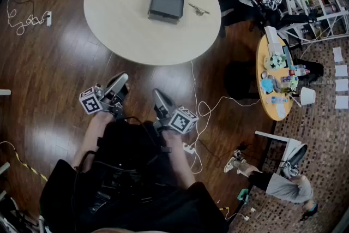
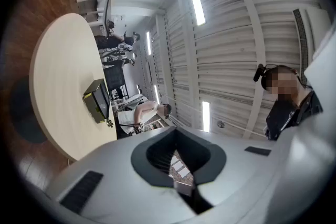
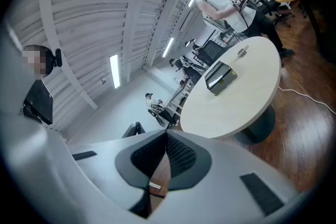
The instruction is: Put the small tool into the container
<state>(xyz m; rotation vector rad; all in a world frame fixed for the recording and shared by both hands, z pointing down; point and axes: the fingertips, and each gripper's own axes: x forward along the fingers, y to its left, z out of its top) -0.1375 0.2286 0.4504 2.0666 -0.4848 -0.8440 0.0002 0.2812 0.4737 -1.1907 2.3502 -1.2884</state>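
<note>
Cream-coloured round tabletop [image 1: 125, 30] carried both task items. The dark rectangular box-shaped container [image 1: 166, 0] sat near the middle, and the small silvery metal tool [image 1: 198, 8] lay just beside it on its right. The two weren't touching, so the tool wasn't inside yet. Couldn't tell from above whether the box was lidded or had anything in it, since its top just read as a flat dark grey panel. Both hand-held grippers were tucked close to the person's body, well short of the table, which looked like a waiting pose to me. Left gripper [image 1: 121, 83] had its jaws pressed together with nothing between them. Right gripper [image 1: 158, 97] was the same deal, closed and empty.
</note>
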